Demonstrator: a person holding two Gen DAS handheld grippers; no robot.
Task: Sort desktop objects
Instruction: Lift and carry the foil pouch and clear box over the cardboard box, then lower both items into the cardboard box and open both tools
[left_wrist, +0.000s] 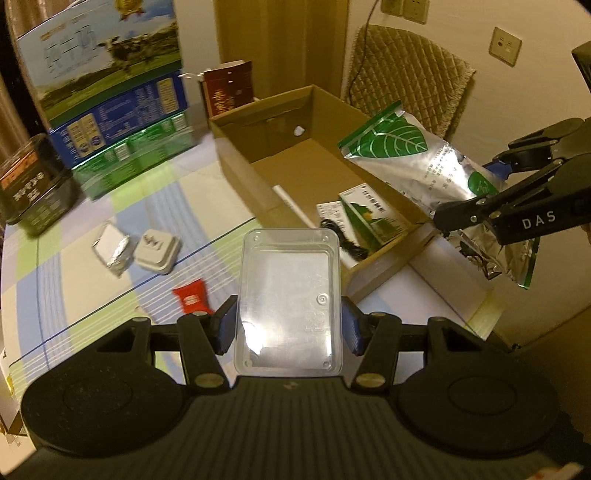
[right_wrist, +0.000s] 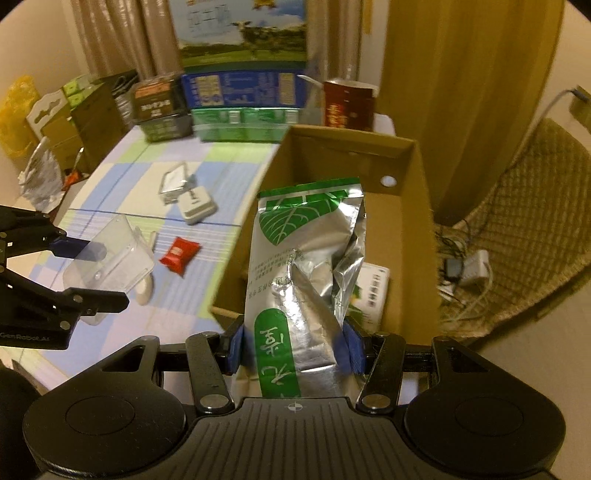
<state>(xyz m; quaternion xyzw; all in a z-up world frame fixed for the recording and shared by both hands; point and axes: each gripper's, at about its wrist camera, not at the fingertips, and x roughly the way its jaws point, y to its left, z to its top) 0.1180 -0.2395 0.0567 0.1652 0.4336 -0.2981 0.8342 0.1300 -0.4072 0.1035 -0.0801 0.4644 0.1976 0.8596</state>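
Crinkly silver-and-green foil pouch (right_wrist: 303, 273), soft and slippery, clamped low in right gripper (right_wrist: 293, 349); rigid, light clear plastic tray (left_wrist: 290, 301) pinched across its sides by left gripper (left_wrist: 290, 328).

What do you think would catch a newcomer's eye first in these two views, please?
Probably the silver-and-green foil bag, gripped by the right gripper and held over the open cardboard box. Next, the clear plastic tray clamped in the left gripper above the checked tablecloth, where a small red packet lies.
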